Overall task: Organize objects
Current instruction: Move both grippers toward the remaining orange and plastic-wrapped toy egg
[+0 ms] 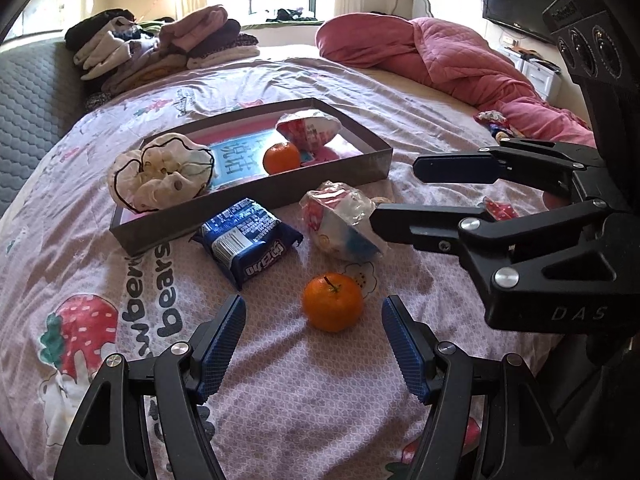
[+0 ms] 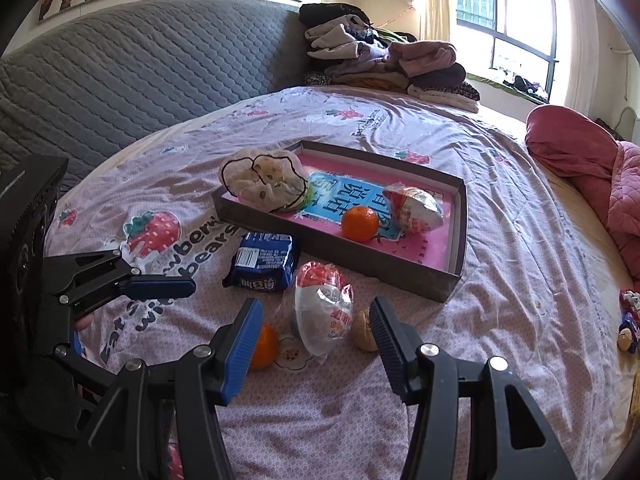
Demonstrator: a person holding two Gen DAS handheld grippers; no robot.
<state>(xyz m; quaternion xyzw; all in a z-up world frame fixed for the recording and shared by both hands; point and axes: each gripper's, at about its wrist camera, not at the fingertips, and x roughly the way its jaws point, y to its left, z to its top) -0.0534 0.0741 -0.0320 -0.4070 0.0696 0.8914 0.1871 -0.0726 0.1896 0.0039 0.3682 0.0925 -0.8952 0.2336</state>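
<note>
Orange fruit (image 1: 332, 302) on the bed (image 1: 280, 400), just ahead of my spread, empty left gripper (image 1: 313, 350): I'd straddle it squarely, close gently, then lift to the tray (image 1: 256, 200). Right gripper (image 2: 316, 344) spread, empty, over 1 wrapped snack (image 2: 324, 304). Nearby: blue packet (image 1: 250, 240), 1 walnut (image 2: 364, 330); neither blocks me.
</note>
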